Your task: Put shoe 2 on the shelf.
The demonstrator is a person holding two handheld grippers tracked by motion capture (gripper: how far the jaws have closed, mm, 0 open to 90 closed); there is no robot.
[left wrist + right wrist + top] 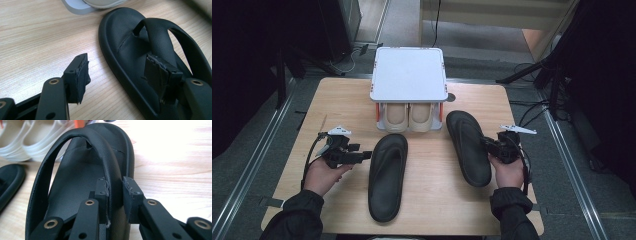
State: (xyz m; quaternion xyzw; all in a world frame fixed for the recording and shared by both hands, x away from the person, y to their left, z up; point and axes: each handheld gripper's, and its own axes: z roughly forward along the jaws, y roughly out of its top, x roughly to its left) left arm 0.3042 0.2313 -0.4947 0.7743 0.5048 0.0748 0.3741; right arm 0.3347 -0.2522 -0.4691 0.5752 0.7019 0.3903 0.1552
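Landmark: the white rack [409, 75] stands at the far middle of the table [337, 100]. All places here are told from the rack.

Left hand [323, 175]: it is in front of the rack and off to its left, near the table's left edge. It holds the left gripper [364, 156].

Left gripper: it points toward the left sandal [387, 175]. Its jaws are spread wide. In the left gripper view [120, 75] one jaw hangs over bare wood. The other jaw is over the sandal's sole, by the strap. Nothing is pinched between them.

Left sandal: it is black and lies flat on the table, just in front of the rack and a bit to its left. Its toe end points at the rack.

Pale shoes [408, 117]: two of them sit side by side under the rack's white top.

Right sandal [468, 147]: it is black and sits in front of the rack, to its right. It is turned a little, with its toe end near the rack's right corner.

Right gripper [488, 145]: its jaws are pressed on the right sandal's strap [110, 170], one jaw on each side. In the right gripper view [115, 192] the strap runs up between the two pads.

Right hand [508, 172]: it is in front of the rack and far to its right, near the table's right edge. It holds the right gripper.
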